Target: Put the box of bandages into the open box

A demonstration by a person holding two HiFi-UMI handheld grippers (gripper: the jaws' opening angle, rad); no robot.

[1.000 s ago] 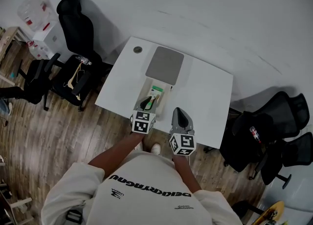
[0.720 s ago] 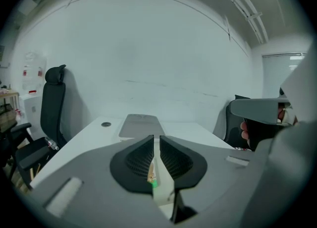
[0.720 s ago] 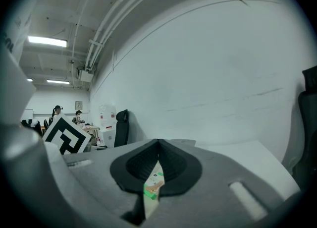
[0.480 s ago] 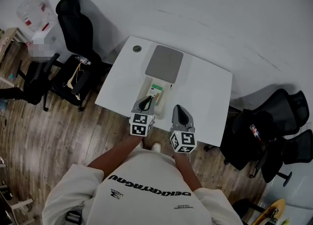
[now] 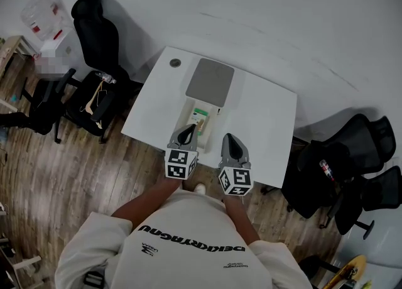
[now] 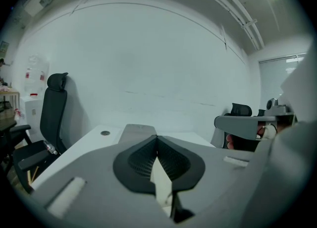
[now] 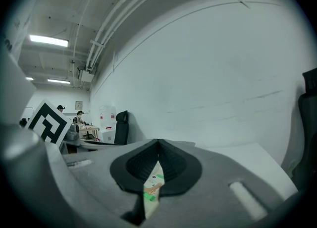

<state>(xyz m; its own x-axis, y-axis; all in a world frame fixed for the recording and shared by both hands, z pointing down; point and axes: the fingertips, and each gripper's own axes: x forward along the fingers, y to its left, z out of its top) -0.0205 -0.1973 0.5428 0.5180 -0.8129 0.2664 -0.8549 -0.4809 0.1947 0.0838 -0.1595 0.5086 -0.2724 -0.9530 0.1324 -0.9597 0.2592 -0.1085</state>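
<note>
The green-and-white box of bandages (image 5: pixel 201 117) lies inside the open white box (image 5: pixel 186 112) near the table's front edge. The grey lid (image 5: pixel 211 81) lies flat behind it. My left gripper (image 5: pixel 188 130) hovers at the box's near end, jaws shut and empty, as the left gripper view (image 6: pixel 157 139) also shows; a white strip shows in the slit below them. My right gripper (image 5: pixel 229 138) is to the right of the box, shut with nothing held. In the right gripper view (image 7: pixel 158 142) the box of bandages (image 7: pixel 152 186) shows through the slit under the closed tips.
The white table (image 5: pixel 267 118) has a round grommet (image 5: pixel 175 63) at its far left corner. Black office chairs stand to the left (image 5: pixel 95 36) and right (image 5: pixel 355 146) of the table. A wooden floor lies below, a white wall behind.
My left gripper has drawn back from over the open box toward the person, and its jaws have closed. The box of bandages stays in the open box. The right gripper barely moved.
</note>
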